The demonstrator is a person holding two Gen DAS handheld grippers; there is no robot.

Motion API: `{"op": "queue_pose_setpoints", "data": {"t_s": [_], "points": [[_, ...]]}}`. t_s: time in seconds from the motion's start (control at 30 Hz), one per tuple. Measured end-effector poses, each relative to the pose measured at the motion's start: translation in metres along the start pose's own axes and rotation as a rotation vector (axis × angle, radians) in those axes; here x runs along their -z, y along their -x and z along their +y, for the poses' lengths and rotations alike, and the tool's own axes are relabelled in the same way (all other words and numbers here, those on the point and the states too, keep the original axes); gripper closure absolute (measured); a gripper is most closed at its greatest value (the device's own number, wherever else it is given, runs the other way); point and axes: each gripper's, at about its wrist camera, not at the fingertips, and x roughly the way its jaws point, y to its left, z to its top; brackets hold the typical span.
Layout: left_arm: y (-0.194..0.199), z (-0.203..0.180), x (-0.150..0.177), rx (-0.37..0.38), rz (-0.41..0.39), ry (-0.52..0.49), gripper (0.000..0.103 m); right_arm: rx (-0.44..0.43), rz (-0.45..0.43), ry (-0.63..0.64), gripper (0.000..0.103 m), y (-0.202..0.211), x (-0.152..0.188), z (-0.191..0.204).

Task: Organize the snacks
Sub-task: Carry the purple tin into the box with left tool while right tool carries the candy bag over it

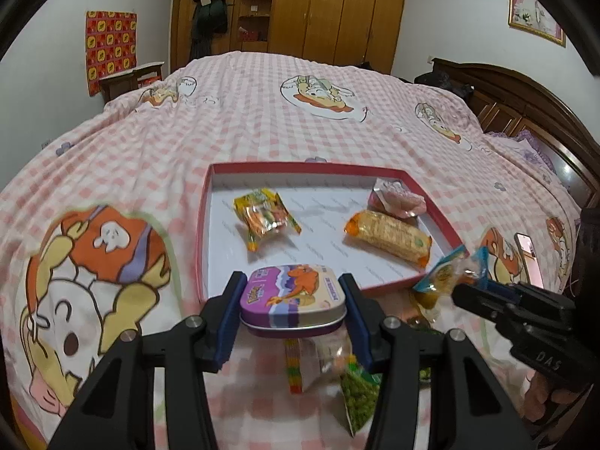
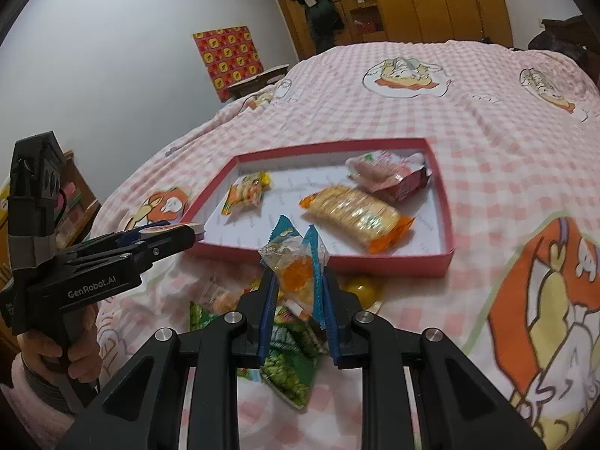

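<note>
Purple tin was clamped in left gripper over red tray's near edge; right gripper pinched blue-edged jelly packet beside it; three snack packs lay in tray on bed

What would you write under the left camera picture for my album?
Left gripper carries a cartoon tin toward the red box of snacks on the bed.

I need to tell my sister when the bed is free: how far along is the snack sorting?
Done: three packets lie in the red box. In hand: the left gripper holds a tin and the right gripper a blue-edged packet. Left: a green packet and a few others on the bedspread.
</note>
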Motion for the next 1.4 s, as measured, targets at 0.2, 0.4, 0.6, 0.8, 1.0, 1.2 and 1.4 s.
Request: {"op": "queue_pose_setpoints", "data": {"t_s": [0.2, 0.4, 0.6, 0.8, 1.0, 1.2, 1.4], "points": [[-0.015, 0.0, -0.014, -0.022, 0.006, -0.027, 0.051, 0.034, -0.015, -0.006, 0.079, 0.003, -0.01, -0.01], [-0.033, 0.003, -0.022, -0.006, 0.048, -0.016, 0.051, 0.075, -0.026, -0.008, 0.079, 0.004, -0.02, -0.021], [-0.048, 0.002, -0.026, -0.004, 0.065, -0.025, 0.051, 0.129, -0.031, -0.015, 0.079, -0.002, -0.031, -0.033], [-0.062, 0.001, -0.028, -0.008, 0.07, -0.041, 0.051, 0.171, -0.025, -0.046, 0.079, -0.014, -0.038, -0.047], [-0.075, -0.001, -0.03, -0.028, 0.066, -0.063, 0.051, 0.202, -0.019, -0.033, 0.079, -0.024, -0.042, -0.05], [-0.088, 0.003, -0.034, -0.042, 0.076, -0.055, 0.051, 0.209, -0.011, -0.029, 0.079, -0.035, -0.045, -0.051], [-0.094, 0.005, -0.034, -0.066, 0.058, -0.057, 0.051, 0.209, -0.005, -0.041, 0.079, -0.043, -0.045, -0.056]]}}
